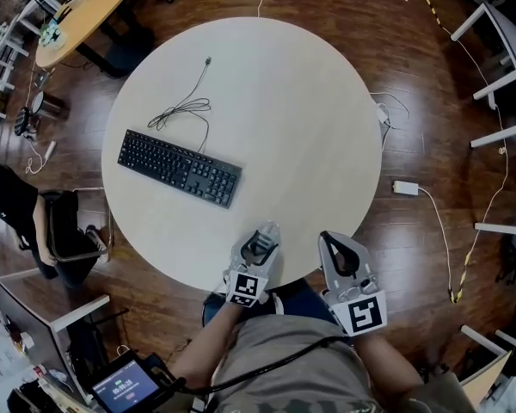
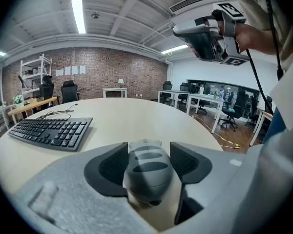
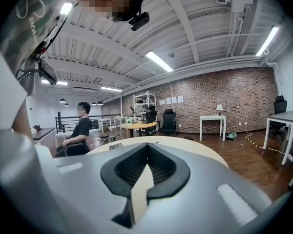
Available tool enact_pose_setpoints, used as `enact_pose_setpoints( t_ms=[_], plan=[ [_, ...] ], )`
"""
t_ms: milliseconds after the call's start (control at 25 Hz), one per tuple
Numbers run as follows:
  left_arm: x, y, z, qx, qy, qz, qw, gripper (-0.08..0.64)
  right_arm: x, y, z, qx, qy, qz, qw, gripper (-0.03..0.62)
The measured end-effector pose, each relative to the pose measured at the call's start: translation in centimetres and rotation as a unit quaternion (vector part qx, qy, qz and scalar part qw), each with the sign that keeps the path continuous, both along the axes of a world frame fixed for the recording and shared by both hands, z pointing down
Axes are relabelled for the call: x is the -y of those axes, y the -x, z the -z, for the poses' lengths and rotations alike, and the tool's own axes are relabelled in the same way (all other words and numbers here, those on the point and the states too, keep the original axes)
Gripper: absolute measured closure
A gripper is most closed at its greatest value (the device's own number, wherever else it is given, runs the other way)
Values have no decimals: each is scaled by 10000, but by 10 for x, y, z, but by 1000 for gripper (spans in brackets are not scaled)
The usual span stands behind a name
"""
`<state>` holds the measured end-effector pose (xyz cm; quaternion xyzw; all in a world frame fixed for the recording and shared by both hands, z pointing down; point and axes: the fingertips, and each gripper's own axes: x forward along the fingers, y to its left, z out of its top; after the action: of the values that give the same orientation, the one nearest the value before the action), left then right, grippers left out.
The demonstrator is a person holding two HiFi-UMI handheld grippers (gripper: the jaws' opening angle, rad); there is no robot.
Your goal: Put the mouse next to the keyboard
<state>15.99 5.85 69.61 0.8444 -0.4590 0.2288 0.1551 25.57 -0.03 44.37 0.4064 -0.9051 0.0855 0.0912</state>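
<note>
In the head view, our left gripper [image 1: 260,246] hangs over the near rim of the round cream table [image 1: 310,119], well apart from the flat black keyboard [image 1: 180,167]. We should carry low toward its right end. In the left gripper view, the jaws clamp the rounded grey plastic mouse [image 2: 147,172]; release only once it rests. In the right gripper view, our right gripper [image 3: 145,167] is closed on nothing.

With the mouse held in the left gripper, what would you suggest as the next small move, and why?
I would probably carry the left gripper forward and leftward, toward the bare table beside the keyboard's nearer end. Its jaws are closed on the mouse, which is at the table's near edge, well apart from the keyboard.
</note>
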Motion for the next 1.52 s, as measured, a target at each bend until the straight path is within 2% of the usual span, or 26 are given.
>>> enact_pose_setpoints(
  t_ms=[320,520,680,1520],
  plan=[
    [11,-13,-5,-23,-34,-86,10000,282,2,-14,-4,2,-2,-146,9999,588],
    [14,-15,-2,-27,74,-48,10000,284,1,-18,-2,41,-69,-173,9998,588],
    [18,-16,-1,-5,145,-17,9999,284,1,-17,-6,36,48,-208,9998,588],
    [42,-55,0,-43,-39,-231,9997,284,7,-54,-12,-32,92,-576,9983,588]
  ],
)
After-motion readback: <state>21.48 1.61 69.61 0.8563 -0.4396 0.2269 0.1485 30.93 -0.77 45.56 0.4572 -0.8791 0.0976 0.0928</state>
